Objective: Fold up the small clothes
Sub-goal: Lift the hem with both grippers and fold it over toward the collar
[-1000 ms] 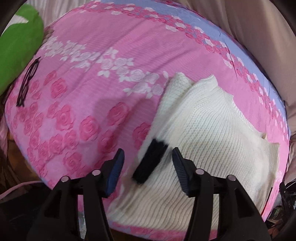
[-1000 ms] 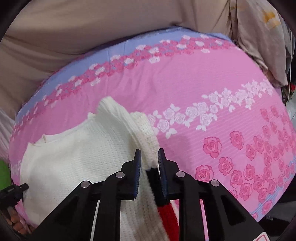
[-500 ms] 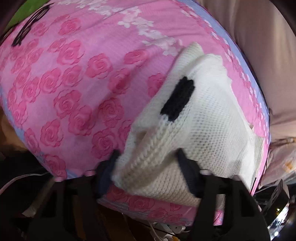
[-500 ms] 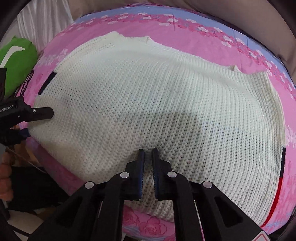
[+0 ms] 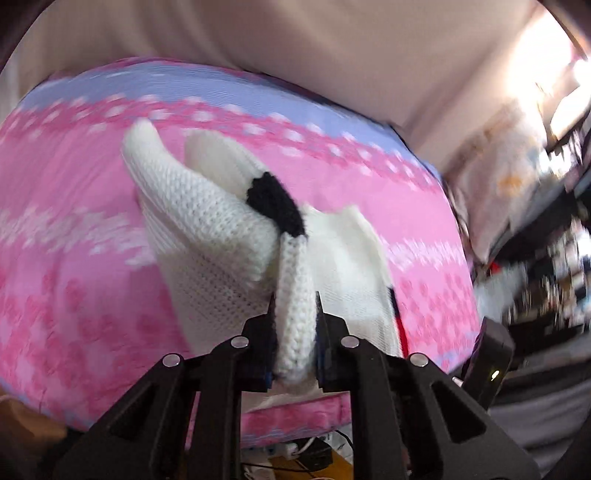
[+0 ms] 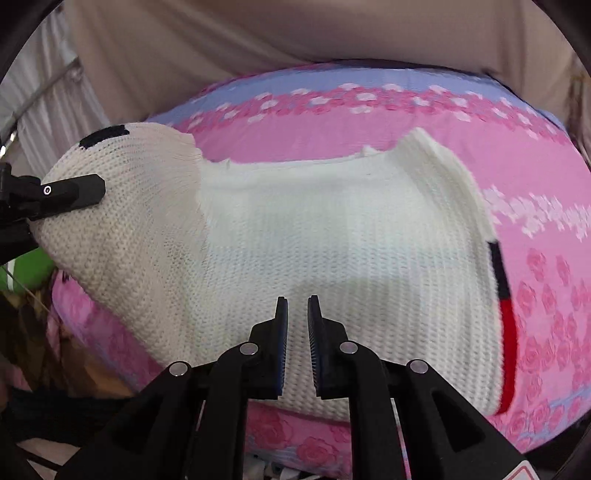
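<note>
A small white knit sweater [image 6: 332,251] with black and red trim lies on the pink rose-print cover [image 6: 535,177]. My left gripper [image 5: 295,332] is shut on the sweater's left edge [image 5: 295,302] near a black patch [image 5: 273,203] and holds it lifted off the cover. That raised part shows in the right wrist view [image 6: 122,206] with the left gripper's finger [image 6: 70,192] against it. My right gripper [image 6: 295,343] hovers over the sweater's near hem, jaws nearly closed with a narrow gap and nothing between them.
Beige fabric [image 6: 295,33] hangs behind the cover. A green object [image 6: 29,266] lies at the left edge. Cluttered shelves and a patterned cloth [image 5: 517,177] are at the right in the left wrist view. Cables lie below the near edge [image 5: 295,450].
My left gripper has closed on the sweater's left edge and lifted it up and inward. My right gripper let go of the right trim edge earlier and now hovers over the hem.
</note>
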The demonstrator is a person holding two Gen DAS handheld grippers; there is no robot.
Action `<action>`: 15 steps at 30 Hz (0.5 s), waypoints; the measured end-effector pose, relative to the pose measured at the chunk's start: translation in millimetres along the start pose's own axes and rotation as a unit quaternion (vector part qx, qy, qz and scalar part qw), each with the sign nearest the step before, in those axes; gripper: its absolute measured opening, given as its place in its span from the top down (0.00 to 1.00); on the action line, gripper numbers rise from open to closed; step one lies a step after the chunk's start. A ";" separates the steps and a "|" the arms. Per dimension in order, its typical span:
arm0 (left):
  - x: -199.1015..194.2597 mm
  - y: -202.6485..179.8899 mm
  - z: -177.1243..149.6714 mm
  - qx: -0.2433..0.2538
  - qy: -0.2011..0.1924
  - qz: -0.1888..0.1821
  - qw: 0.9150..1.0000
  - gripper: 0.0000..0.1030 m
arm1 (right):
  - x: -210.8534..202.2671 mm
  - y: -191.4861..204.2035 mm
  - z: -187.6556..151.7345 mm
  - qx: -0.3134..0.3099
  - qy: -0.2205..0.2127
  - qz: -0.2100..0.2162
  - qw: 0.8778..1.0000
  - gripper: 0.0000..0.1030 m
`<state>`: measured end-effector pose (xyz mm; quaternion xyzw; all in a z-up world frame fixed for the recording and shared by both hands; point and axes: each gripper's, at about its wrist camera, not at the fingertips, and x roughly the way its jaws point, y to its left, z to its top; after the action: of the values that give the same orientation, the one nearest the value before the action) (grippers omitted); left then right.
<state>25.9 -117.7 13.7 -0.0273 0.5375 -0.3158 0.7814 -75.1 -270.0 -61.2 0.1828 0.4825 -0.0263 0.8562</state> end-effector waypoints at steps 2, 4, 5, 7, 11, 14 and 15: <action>35.5 -27.6 -9.6 0.053 0.040 0.001 0.998 0.86 | -11.0 -30.1 -6.7 0.052 -0.002 0.000 0.999 0.87; 70.4 -42.9 -29.8 0.110 0.091 0.020 0.990 0.81 | -18.3 -57.3 -15.1 0.094 -0.001 -0.001 0.996 0.84; 80.1 -43.2 -39.6 0.119 0.110 0.035 0.986 0.80 | -22.0 -69.1 -18.9 0.110 -0.001 -0.005 0.994 0.84; 72.4 -33.0 -52.6 0.105 0.118 0.021 0.987 0.76 | -27.8 -79.2 -25.2 0.125 -0.004 -0.006 0.992 0.84; 25.2 1.8 -57.4 0.079 0.069 0.036 0.994 0.31 | -37.8 -79.4 -21.5 0.142 -0.014 0.024 0.989 0.55; 16.6 32.4 -60.7 0.065 0.078 0.052 0.993 0.28 | -37.1 -63.5 -9.2 0.139 -0.012 0.053 0.989 0.35; 18.3 37.7 -64.7 0.063 0.088 0.057 0.992 0.28 | -34.9 -56.3 -3.7 0.138 -0.009 0.071 0.988 0.32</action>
<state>-7.9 -78.0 -43.0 0.0804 0.5844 -0.3048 0.7478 -109.2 -325.8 -50.0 0.3327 0.4522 -0.0331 0.8269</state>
